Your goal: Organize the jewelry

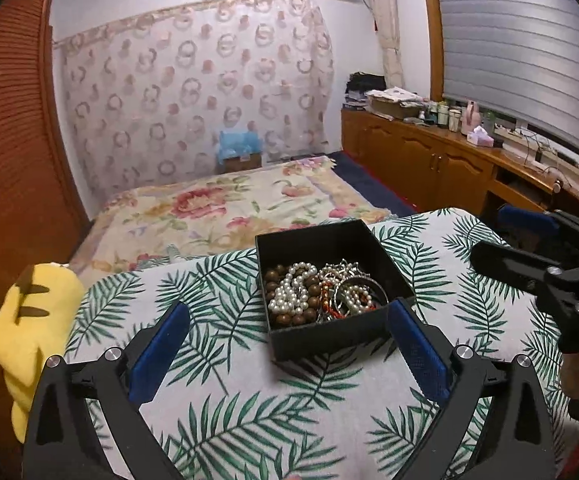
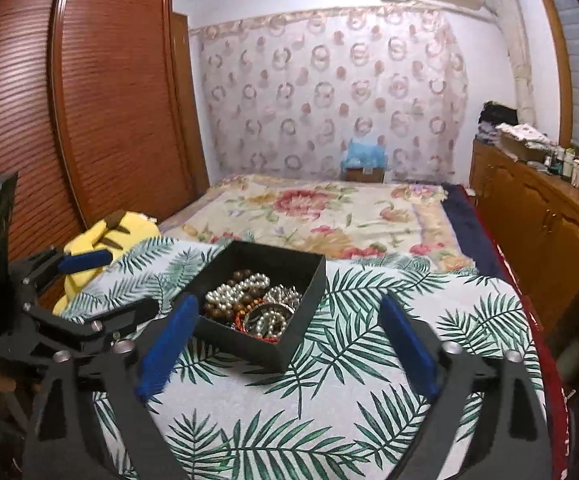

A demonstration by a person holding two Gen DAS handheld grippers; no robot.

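Observation:
An open black box (image 1: 321, 336) stands on a leaf-print cloth surface (image 1: 249, 412). It holds a heap of jewelry: a white pearl string (image 1: 293, 290), brown wooden beads (image 1: 274, 276), silver chains (image 1: 343, 270) and a dark bangle (image 1: 369, 286). My left gripper (image 1: 289, 316) is open and empty, with its blue pads just in front of the box. In the right wrist view the box (image 2: 249, 344) lies ahead and left of my right gripper (image 2: 289, 308), which is open and empty. Each gripper shows at the edge of the other's view.
A yellow plush toy (image 1: 29, 328) lies at the surface's left edge. A bed with a floral blanket (image 1: 229, 208) stretches beyond. Wooden wardrobe doors (image 2: 101, 112) stand on the left. A cluttered wooden counter (image 1: 449, 148) runs along the right under window blinds.

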